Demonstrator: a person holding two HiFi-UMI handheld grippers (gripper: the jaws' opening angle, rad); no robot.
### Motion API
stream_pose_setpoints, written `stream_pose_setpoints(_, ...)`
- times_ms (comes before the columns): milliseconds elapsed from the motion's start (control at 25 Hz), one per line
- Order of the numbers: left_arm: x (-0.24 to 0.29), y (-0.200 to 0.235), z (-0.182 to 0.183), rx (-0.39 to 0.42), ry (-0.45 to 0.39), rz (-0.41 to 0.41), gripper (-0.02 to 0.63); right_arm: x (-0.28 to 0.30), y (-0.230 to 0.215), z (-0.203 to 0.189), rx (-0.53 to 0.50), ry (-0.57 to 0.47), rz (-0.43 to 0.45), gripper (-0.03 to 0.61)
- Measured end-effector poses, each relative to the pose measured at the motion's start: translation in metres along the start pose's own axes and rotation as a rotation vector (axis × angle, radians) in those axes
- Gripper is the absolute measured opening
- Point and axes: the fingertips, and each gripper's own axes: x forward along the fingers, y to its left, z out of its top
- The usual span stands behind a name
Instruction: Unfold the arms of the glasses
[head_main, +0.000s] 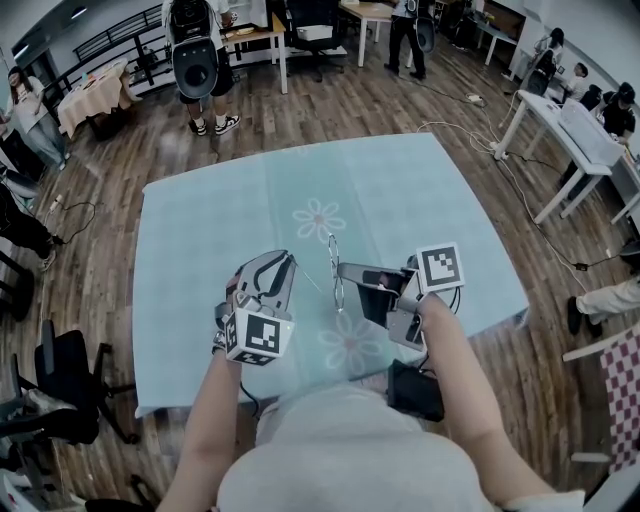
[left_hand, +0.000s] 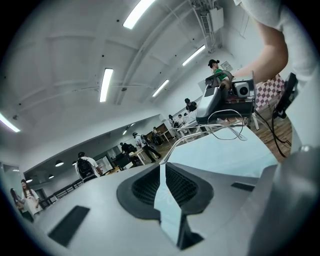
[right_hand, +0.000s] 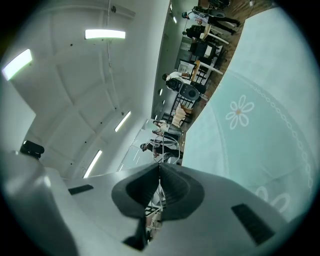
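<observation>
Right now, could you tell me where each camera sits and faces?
Head view: on the person's head, facing down at the table; forearms, left claw, right claw show.
Left gripper view: on the left claw, facing glasses and right claw; a forearm shows.
Right gripper view: on the right claw, facing across the cloth; only jaws show.
Shared: all show the glasses.

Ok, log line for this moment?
glasses: held over table | left tongs: shut on its arm | right tongs: shut on glasses
</observation>
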Motion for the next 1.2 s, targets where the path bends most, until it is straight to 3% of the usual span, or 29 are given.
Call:
stream_pose_setpoints(520,-0.014,0.005,-0.019,-0.023,0.046,-0.024,0.041,-0.004,-0.017,0.035,0.026,-0.064,-0.039,0.011)
stream_pose_setpoints(920,-0.032,-0.014,-0.026,-0.039,0.066,-0.062,0.041,-0.013,-0.031,0.043,-0.007,-0.11,-0.129,0.011)
stream_pose_setpoints(1200,-0.045,-0.025,-0.022,-0.094,0.039,-0.121,0.041,-0.018,-0.033,0.048,0.005,-0.161,-0.146,0.011)
